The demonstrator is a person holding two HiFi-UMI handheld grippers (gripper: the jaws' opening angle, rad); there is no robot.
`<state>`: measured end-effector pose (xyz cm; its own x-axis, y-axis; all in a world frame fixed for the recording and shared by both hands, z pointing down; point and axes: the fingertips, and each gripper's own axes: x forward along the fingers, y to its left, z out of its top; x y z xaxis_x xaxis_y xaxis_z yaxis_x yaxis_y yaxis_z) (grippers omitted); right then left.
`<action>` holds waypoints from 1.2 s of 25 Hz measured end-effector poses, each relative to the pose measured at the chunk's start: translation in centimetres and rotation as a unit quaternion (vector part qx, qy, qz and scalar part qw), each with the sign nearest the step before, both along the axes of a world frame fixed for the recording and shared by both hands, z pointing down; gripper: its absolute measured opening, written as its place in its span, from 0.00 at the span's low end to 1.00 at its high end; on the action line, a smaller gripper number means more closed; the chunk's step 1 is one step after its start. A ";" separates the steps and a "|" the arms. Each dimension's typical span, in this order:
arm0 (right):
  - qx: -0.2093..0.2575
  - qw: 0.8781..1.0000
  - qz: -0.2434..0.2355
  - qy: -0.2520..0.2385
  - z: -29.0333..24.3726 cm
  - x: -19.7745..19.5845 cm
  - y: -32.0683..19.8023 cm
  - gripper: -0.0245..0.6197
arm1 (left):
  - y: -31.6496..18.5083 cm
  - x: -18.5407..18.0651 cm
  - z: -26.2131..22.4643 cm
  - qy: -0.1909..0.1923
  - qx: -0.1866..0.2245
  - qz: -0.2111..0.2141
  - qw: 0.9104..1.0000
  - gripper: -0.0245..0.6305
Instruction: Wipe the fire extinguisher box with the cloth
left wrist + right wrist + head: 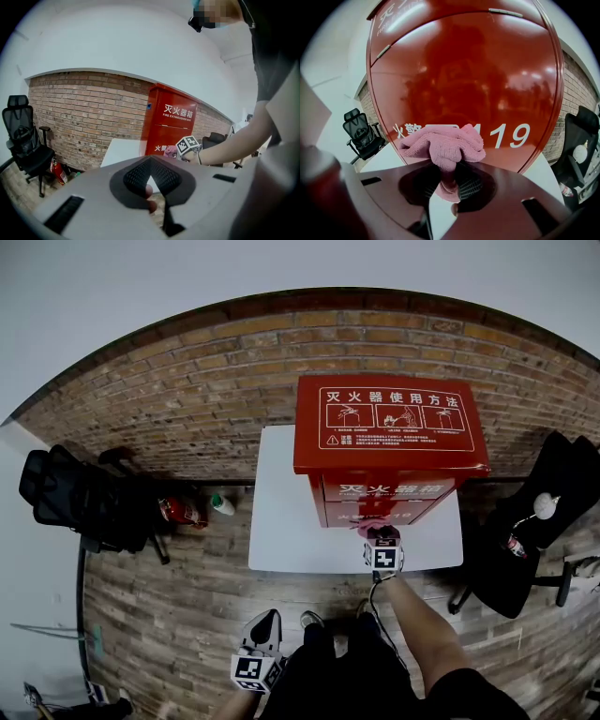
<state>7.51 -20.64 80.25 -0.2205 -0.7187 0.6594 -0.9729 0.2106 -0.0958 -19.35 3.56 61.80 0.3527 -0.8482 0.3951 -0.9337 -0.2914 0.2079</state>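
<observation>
R gripper (446, 177) clamped on pink cloth (443, 143) against red fire extinguisher box (389, 427) front; L gripper (151, 162) jaws together, empty, near-left.

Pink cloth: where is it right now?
In the right gripper view the pink cloth is pinched in the right tool, bunched at the lower front of the red fire extinguisher box, beside the 119.

White table (281, 526) by brick wall (187, 390), black office chair (66, 498) at its left
</observation>
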 end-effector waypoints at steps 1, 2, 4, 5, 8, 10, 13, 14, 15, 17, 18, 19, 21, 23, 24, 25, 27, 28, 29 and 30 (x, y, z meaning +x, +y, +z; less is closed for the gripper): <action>-0.003 1.000 0.000 0.002 0.5 0.1 0.0 0.18 | 0.0 -0.1 0.1 -0.001 0.001 0.000 1.000 0.06; -0.006 1.000 0.000 0.004 1.0 0.2 -0.1 0.18 | 0.0 -0.2 0.1 -0.002 0.001 0.000 1.000 0.06; -0.010 1.000 0.000 0.007 1.7 0.3 -0.2 0.18 | 0.1 -0.3 0.3 -0.003 -0.001 -0.002 1.000 0.06; -0.014 1.000 -0.001 0.009 2.0 0.2 -0.1 0.18 | 0.3 -0.4 0.4 -0.004 -0.003 -0.002 1.000 0.06; -0.023 1.000 -0.011 0.018 3.4 0.0 0.2 0.18 | 0.5 -0.6 0.5 -0.008 -0.004 -0.003 1.000 0.06; -0.029 0.999 -0.012 0.024 4.3 0.2 0.4 0.18 | 0.6 -0.6 0.5 -0.009 -0.005 -0.003 1.000 0.06; -0.031 0.999 -0.001 0.025 5.0 0.7 0.3 0.18 | 0.7 -0.7 0.4 -0.012 -0.005 -0.003 1.000 0.06; -0.032 0.999 0.003 0.022 5.3 0.7 0.2 0.18 | 0.8 -0.8 0.4 -0.013 -0.005 -0.004 1.000 0.06; -0.035 0.999 0.005 0.021 5.5 0.8 0.2 0.18 | 0.8 -0.9 0.4 -0.014 -0.006 -0.005 1.000 0.06; -0.044 0.999 0.008 0.021 6.2 0.8 0.4 0.18 | 1.0 -1.2 0.4 -0.016 -0.008 -0.007 1.000 0.06; -0.049 0.999 0.010 0.022 6.6 0.8 0.4 0.18 | 1.0 -1.4 0.5 -0.017 -0.008 -0.008 1.000 0.06; -0.051 0.998 0.010 0.022 6.8 0.7 0.4 0.18 | 1.1 -1.5 0.6 -0.018 -0.009 -0.009 1.000 0.06; -0.057 0.998 0.010 0.024 7.1 0.7 0.4 0.18 | 1.2 -1.7 0.6 -0.021 -0.010 -0.008 1.000 0.06; -0.064 0.998 0.010 0.027 8.1 0.8 0.5 0.18 | 1.4 -1.8 0.6 -0.024 -0.011 -0.007 1.000 0.06; -0.069 0.997 0.011 0.028 8.7 0.8 0.6 0.18 | 1.5 -1.9 0.6 -0.026 -0.012 -0.007 1.000 0.06; -0.075 0.997 0.011 0.029 9.1 0.8 0.7 0.18 | 1.6 -1.9 0.7 -0.028 -0.012 -0.006 1.000 0.06; -0.077 0.997 0.006 0.030 9.2 0.7 0.7 0.18 | 1.7 -2.0 0.7 -0.031 -0.013 -0.005 0.999 0.06; -0.071 0.997 0.001 0.033 9.0 0.7 0.4 0.18 | 1.7 -2.1 0.7 -0.031 -0.014 -0.005 0.999 0.06; -0.066 0.997 -0.002 0.036 8.8 0.6 0.1 0.18 | 1.7 -2.1 0.6 -0.030 -0.016 -0.005 0.999 0.06; -0.066 0.997 -0.003 0.037 8.9 0.7 0.0 0.18 | 1.7 -2.1 0.5 -0.027 -0.018 -0.006 0.999 0.06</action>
